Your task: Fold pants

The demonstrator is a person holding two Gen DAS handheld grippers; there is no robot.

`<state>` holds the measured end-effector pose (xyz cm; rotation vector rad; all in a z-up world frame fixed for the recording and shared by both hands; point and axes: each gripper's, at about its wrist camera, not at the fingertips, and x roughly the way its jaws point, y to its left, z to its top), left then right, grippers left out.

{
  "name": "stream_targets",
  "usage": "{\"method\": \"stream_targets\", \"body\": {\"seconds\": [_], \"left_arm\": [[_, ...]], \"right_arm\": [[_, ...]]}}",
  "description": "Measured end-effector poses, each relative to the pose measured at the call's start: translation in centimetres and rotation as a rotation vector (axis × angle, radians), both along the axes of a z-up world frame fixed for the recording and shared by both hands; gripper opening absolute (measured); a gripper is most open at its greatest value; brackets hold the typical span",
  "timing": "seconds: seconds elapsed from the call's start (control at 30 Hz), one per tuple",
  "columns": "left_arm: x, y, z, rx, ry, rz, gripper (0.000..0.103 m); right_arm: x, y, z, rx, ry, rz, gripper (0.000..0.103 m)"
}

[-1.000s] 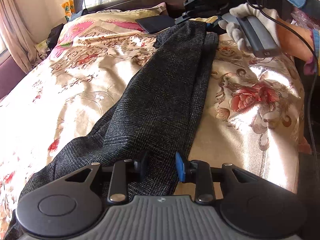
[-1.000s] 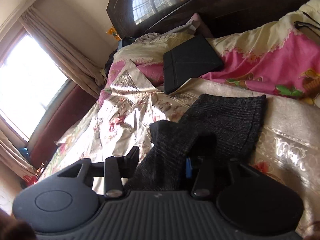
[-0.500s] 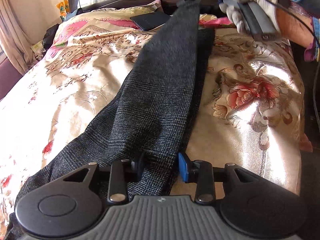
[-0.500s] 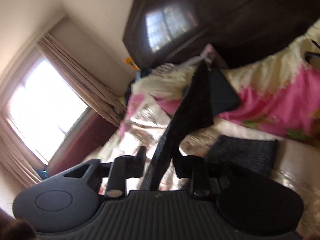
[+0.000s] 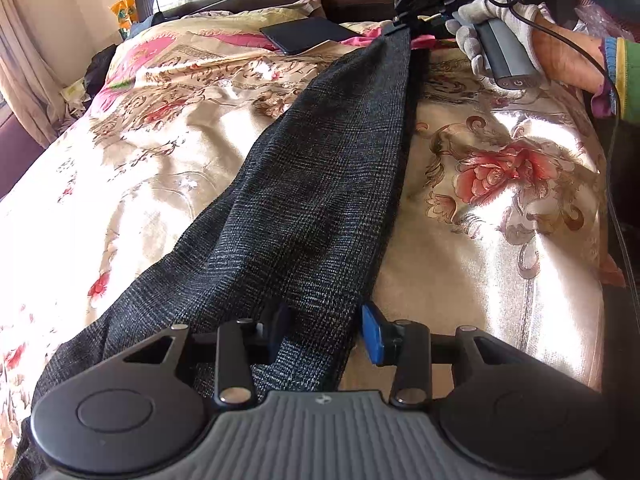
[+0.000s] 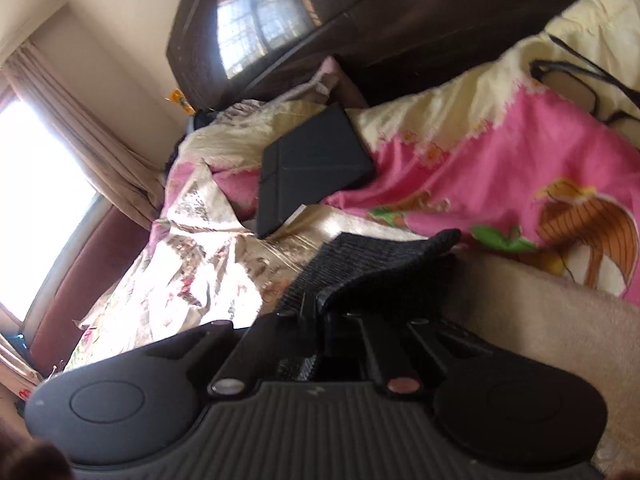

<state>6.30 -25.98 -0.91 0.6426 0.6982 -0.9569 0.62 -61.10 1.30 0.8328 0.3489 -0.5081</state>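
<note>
pants (image 5: 320,184) long axis runs 6-to-1 o'clock from our left gripper (image 5: 322,330), jaws apart astride near end; right gripper (image 6: 320,316) pinches far end.

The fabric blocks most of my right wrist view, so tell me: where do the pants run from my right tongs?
Observer: The pants stretch in one long band down the bedspread to the left tongs.
Operator: Is the left one holding them?
Observer: Its fingers straddle the band's near end. I cannot tell whether they pinch it.
Operator: And my end, from outside?
Observer: The right tongs, held by a gloved hand, pinch the band's far tip, which looks slightly lifted.
</note>
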Motion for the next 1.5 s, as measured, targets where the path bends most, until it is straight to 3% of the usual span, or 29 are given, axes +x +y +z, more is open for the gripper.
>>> {"method": "stream_targets", "body": {"seconds": [0.13,0.3,0.4,0.53,0.67,0.73,0.87,0.93,1.0,1.07,1.17,1.27,1.4,1.5], "left_arm": [[0.1,0.1,-0.1,-0.003,0.006,0.010,0.057],[0.0,0.9,0.1,-0.005,0.006,0.017,0.057],[-0.2,1.8,0.1,0.000,0.012,0.023,0.057],[-0.3,3.7,0.2,-0.015,0.030,0.048,0.057],[-0.2,5.1,1.0,-0.057,0.036,0.083,0.058],[-0.2,5.7,1.4,-0.071,0.025,0.092,0.058],[0.6,7.0,2.4,-0.072,-0.039,0.103,0.059],[1.5,7.7,2.6,-0.063,-0.071,0.137,0.059],[2.4,8.7,2.7,-0.084,-0.054,0.179,0.059],[2.8,9.6,2.5,-0.112,-0.029,0.211,0.059],[2.8,10.0,1.5,-0.132,0.009,0.222,0.059],[2.4,10.2,0.6,-0.134,0.031,0.209,0.059],[2.5,10.5,-0.1,-0.149,0.058,0.211,0.059],[2.9,10.6,-0.3,-0.167,0.076,0.223,0.059]], "right_arm": [[0.2,0.7,0.9,-0.042,-0.085,0.044,0.005],[1.2,-1.1,-1.8,0.039,0.151,-0.053,0.009],[-0.7,-1.8,-2.9,0.104,0.113,-0.089,0.009],[-1.4,0.3,-1.0,-0.044,0.218,-0.058,0.014],[-2.2,5.1,2.4,-0.289,0.267,-0.013,0.014],[-1.4,7.9,3.6,-0.338,0.245,0.112,0.014],[4.0,15.9,4.2,-0.396,0.214,0.621,0.014],[7.2,20.2,3.4,-0.460,0.229,0.856,0.025],[9.5,23.7,2.4,-0.556,0.271,0.993,0.025],[11.5,26.0,1.2,-0.605,0.328,1.108,0.025],[12.8,28.3,-0.9,-0.731,0.414,1.191,0.025],[13.3,28.9,-1.8,-0.789,0.464,1.283,0.025],[15.0,27.8,-1.2,-0.734,0.509,1.347,0.037],[16.3,27.6,-1.0,-0.690,0.562,1.438,0.034]]}}
